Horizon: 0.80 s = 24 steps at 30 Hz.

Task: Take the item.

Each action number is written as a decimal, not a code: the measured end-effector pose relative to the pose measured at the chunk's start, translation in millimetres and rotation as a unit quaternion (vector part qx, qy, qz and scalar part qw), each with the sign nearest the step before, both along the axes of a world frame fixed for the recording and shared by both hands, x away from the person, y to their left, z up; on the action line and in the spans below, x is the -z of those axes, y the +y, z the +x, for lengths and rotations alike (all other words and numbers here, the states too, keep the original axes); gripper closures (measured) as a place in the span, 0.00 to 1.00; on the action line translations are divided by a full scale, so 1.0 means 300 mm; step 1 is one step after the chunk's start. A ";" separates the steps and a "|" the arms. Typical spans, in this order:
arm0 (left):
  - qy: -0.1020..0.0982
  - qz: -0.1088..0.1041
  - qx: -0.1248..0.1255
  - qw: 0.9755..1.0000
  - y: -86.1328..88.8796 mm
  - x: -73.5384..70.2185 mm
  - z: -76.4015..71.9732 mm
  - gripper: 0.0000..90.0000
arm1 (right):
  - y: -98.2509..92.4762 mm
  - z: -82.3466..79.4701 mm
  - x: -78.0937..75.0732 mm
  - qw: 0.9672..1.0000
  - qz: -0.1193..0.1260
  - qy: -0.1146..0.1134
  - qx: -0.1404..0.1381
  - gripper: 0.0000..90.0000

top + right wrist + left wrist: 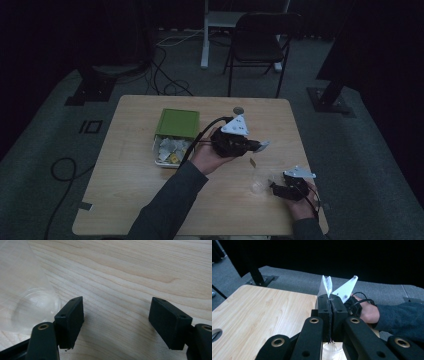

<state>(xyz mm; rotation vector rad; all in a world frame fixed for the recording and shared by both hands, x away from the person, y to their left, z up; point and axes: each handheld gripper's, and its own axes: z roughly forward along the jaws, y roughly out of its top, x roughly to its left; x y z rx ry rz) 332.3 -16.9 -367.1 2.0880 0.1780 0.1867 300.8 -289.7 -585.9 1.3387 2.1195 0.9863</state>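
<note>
table (130, 170): light wood grain, rounded corners; dim room, dark floor around it
green box (178, 123): lid tilted over a white tray (161, 162) of paper sachets, left of centre on the table; just beside the left hand (207, 157)
clear cup (260, 181): transparent plastic, lying on the table near the right gripper; in the right gripper view its rim and wall (30, 302) sit just left of the left-hand jaw, apart from the pads as far as I can tell
sachet (325, 287): white paper packet, flat, upper edge splayed open; a thread hangs below the jaws; held above the table right of the green box
left gripper (260, 146): jaws fully together, clamped on the sachet; pads pinch its lower edge
right gripper (117, 322): jaws wide apart, bare wood between them; holding nothing
</note>
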 end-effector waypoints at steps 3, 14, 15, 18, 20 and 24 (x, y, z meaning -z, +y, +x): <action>-0.001 0.004 0.008 1.000 -0.033 0.002 -0.003 0.99 | 0.000 0.000 0.000 1.000 0.000 0.000 0.000 0.31; 0.012 0.032 0.029 0.999 -0.144 0.090 -0.023 0.98 | -0.001 0.000 0.000 1.000 0.000 0.000 -0.001 0.31; 0.012 0.047 0.031 0.998 -0.163 0.116 -0.026 0.98 | -0.001 0.000 0.000 1.000 0.000 0.000 -0.001 0.31; 0.018 0.057 0.029 0.998 -0.175 0.152 -0.020 0.97 | -0.002 0.000 0.000 1.000 0.000 0.000 0.000 0.31; 0.024 0.062 0.028 0.997 -0.176 0.172 -0.012 0.96 | -0.003 0.000 0.000 1.000 0.000 0.000 0.000 0.31; 0.027 0.064 0.024 0.997 -0.177 0.183 -0.009 0.78 | -0.003 0.000 0.000 1.000 0.000 0.000 0.000 0.31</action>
